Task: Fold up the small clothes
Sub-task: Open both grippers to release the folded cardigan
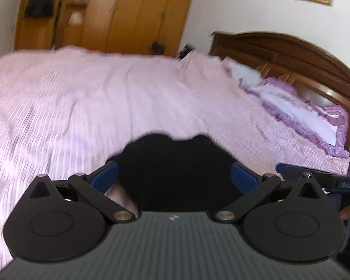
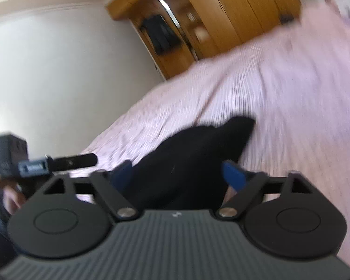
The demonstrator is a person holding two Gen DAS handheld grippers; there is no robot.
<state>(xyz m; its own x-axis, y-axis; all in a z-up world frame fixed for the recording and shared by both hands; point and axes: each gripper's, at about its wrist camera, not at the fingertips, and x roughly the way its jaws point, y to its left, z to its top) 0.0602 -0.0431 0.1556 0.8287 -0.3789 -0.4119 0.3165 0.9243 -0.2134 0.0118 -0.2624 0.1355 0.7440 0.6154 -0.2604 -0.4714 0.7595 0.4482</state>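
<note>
A small black garment (image 1: pixel 172 163) hangs bunched between the blue fingers (image 1: pixel 105 175) of my left gripper (image 1: pixel 173 175), above the pink bedspread (image 1: pixel 93 98). The same black garment (image 2: pixel 186 161) fills the space between the blue fingers (image 2: pixel 233 177) of my right gripper (image 2: pixel 177 175). Both grippers' fingers stand wide apart with the cloth covering their tips, so any grip is hidden. The right gripper shows at the right edge of the left wrist view (image 1: pixel 315 179); the left gripper shows at the left of the right wrist view (image 2: pixel 58 161). Both views are blurred.
A purple-frilled pillow (image 1: pixel 310 116) and a dark wooden headboard (image 1: pixel 291 53) lie at the right. A light wooden wardrobe (image 1: pixel 119 11) stands beyond the bed. A white wall (image 2: pixel 58 70) is at the bed's left side.
</note>
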